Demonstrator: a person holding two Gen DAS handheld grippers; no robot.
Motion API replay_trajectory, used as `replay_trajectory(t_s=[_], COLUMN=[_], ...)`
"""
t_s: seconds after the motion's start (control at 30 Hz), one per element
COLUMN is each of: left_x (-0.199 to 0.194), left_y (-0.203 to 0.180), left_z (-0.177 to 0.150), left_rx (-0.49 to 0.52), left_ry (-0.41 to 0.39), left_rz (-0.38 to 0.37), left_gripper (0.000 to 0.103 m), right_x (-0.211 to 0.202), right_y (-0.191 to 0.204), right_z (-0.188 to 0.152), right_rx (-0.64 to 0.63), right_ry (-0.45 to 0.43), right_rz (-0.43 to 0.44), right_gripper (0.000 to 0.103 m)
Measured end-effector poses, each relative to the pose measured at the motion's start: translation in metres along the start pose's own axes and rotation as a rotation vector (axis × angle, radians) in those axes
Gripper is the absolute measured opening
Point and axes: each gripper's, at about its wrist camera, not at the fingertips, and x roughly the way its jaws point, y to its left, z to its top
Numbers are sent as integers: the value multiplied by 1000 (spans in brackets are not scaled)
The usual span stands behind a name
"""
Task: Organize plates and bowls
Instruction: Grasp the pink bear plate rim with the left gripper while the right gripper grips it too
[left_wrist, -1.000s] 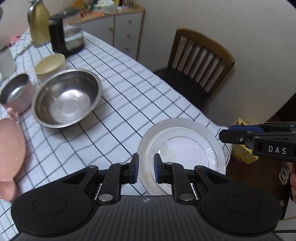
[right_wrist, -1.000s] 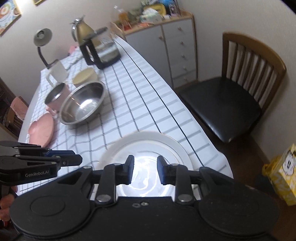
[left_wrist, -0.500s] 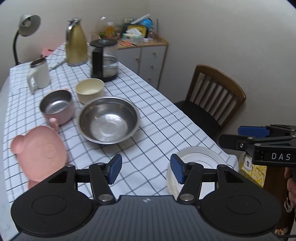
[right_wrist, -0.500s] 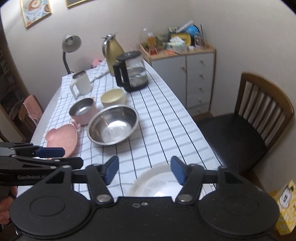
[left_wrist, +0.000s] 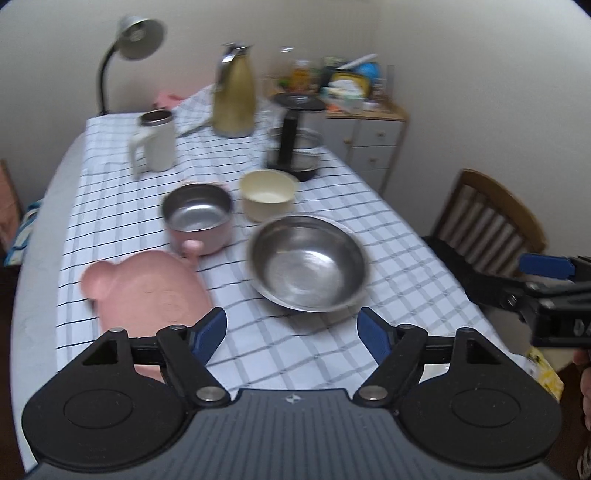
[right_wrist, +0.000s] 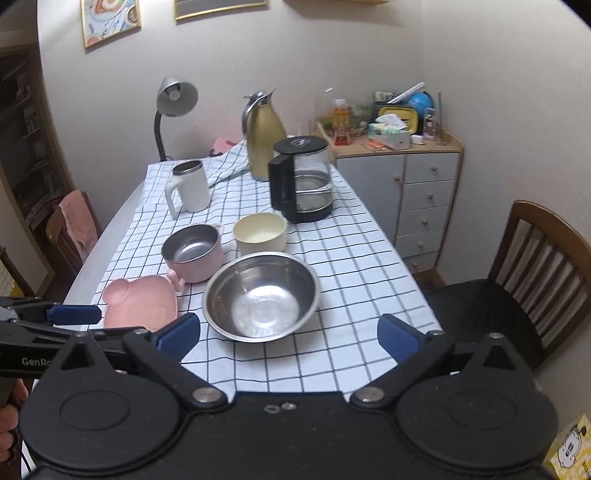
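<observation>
A large steel bowl (left_wrist: 308, 262) (right_wrist: 262, 293) sits on the checked tablecloth near the front. Behind it stand a cream bowl (left_wrist: 267, 194) (right_wrist: 260, 232) and a pink steel-lined pot (left_wrist: 199, 218) (right_wrist: 194, 253). A pink bear-shaped plate (left_wrist: 147, 291) (right_wrist: 140, 304) lies at the front left. My left gripper (left_wrist: 291, 334) is open and empty above the table's near end. My right gripper (right_wrist: 288, 338) is open and empty, raised over the near edge. The white plate is hidden from both views.
A white mug (right_wrist: 190, 186), gold thermos (right_wrist: 264, 136), glass kettle (right_wrist: 303, 181) and desk lamp (right_wrist: 171, 101) stand at the far end. A wooden chair (right_wrist: 532, 266) is at the right, a cabinet (right_wrist: 402, 192) beyond it.
Both grippers have opened wide and lifted back from the white plate, which was between their fingers a second ago and has dropped out of view below.
</observation>
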Motion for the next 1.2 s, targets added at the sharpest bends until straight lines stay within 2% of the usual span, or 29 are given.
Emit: replay_trajectory(t_s=[0.37, 0.53, 0.63, 0.87, 1.03, 1.07, 1.13, 1.2], left_x=[46, 75, 94, 126, 141, 143, 147, 150], left_y=[104, 141, 160, 182, 192, 193, 195, 196], left_z=[2, -5, -7, -9, -14, -15, -17, -19], left_rx=[-180, -246, -286, -348, -400, -401, -406, -423], left_ry=[41, 96, 129, 171, 204, 208, 225, 236], left_rz=[226, 299, 337, 368, 369, 370, 364, 360], left_gripper=[78, 78, 77, 77, 76, 73, 60, 56], right_x=[91, 136, 163, 219, 250, 254, 262, 270], right_y=[63, 101, 119, 153, 162, 162, 164, 165], right_z=[2, -6, -8, -9, -9, -9, -8, -7], right_rx=[-89, -147, -172, -220, -227, -226, -228, -225], right_ry=[142, 216, 255, 328, 368, 372, 381, 390], right_rz=[151, 199, 219, 243, 240, 242, 241, 240], right_gripper=[102, 98, 92, 78, 70, 66, 60, 53])
